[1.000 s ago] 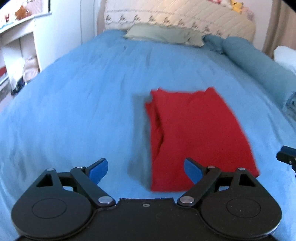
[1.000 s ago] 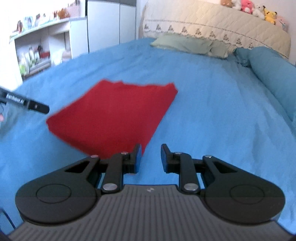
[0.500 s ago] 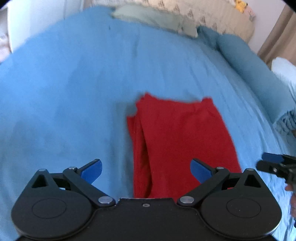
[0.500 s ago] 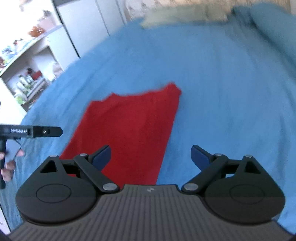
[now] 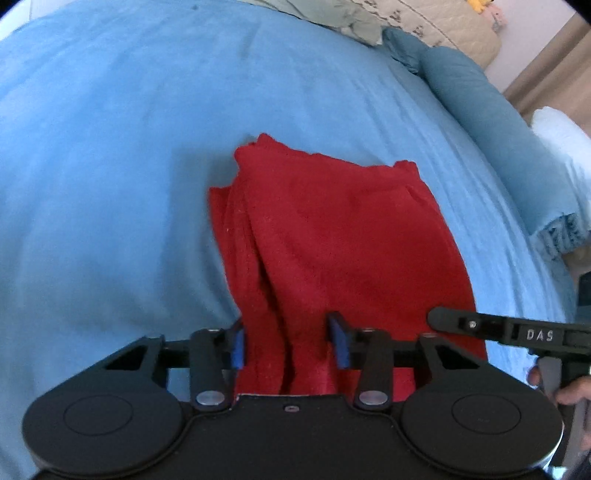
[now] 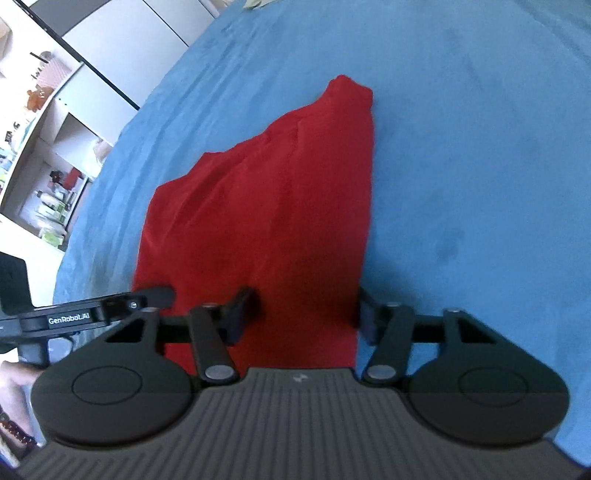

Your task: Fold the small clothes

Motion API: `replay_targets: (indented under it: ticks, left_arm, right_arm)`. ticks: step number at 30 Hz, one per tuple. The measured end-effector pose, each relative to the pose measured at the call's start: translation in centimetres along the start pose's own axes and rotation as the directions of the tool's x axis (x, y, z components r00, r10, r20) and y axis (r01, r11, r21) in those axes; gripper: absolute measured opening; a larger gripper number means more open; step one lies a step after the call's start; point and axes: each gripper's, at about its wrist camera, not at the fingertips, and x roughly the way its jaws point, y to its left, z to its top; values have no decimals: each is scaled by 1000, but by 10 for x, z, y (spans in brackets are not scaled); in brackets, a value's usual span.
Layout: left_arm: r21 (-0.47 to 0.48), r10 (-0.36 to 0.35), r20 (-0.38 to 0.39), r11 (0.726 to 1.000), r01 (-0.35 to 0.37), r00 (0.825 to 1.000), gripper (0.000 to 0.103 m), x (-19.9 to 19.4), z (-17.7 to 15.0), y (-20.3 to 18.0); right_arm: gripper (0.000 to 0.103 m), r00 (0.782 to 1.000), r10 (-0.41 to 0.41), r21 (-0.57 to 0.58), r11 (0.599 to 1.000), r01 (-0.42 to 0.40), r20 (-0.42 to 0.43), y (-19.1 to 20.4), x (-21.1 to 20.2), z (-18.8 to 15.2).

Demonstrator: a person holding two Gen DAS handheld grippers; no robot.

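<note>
While both grippers work at its near edge, the bed [image 5: 110,147] fills nearly everything, covered in a bright blue sheet with soft wrinkles. Along its far right side lies a long teal bolster [image 5: 491,122]; at the head, a cream quilted headboard [image 5: 443,26] and a pale green pillow [image 5: 332,18]. White shelving [image 6: 48,155] with small clutter stands off to the left of the bed, seen from the right wrist view.

Red garment [image 5: 332,229]: lies on the sheet about mid-bed, already folded into a long narrow shape, layered edges stacked along its left side, far corners slightly rumpled. From the right wrist view the same cloth [image 6: 280,206] tapers away to a bunched far tip.

Left gripper [image 5: 290,347]: low at the near left portion of the cloth, fingers apart, with a raised ridge of red fabric standing between the blue pads [image 5: 238,349]. Not clamped; gaps show beside the fabric.

Right gripper [image 6: 303,314]: at the near right portion, fingers spread wide, straddling the cloth's right edge; one finger [image 6: 240,310] over red fabric, the other at the cloth's border by the blue sheet.

Each gripper shows in the other's view, just beside it.
</note>
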Motion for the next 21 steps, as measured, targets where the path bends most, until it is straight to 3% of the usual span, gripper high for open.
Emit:
replay_targets:
  ticks: [3,10,14,17,21]
  left_arm:
    - [25,17,19,1000,-18,1000,29,-9,2,-10]
    - [95,22,73,995,-29,997,28,-67,-14,-62]
    - [97,-41,119,995,29,992,28,-108,-46,-98]
    - [145,-34,156,989,11,987,28,-123,-83,-133]
    - [164,-17,181,986,-13,983,28,-114,-125,-167]
  right_arm:
    - [42,1000,-10,-44,999,10,17,9,-13,3]
    - [39,996,-5,-129,992,16,84,33,-83,-8]
    - [39,995,-6,-172,985,23,98,35,-142,-30]
    - [39,991,-14,-231,972,45,133,27,-186,-61]
    - [39,981,-53,-267,958,103,186,10,-223,-106]
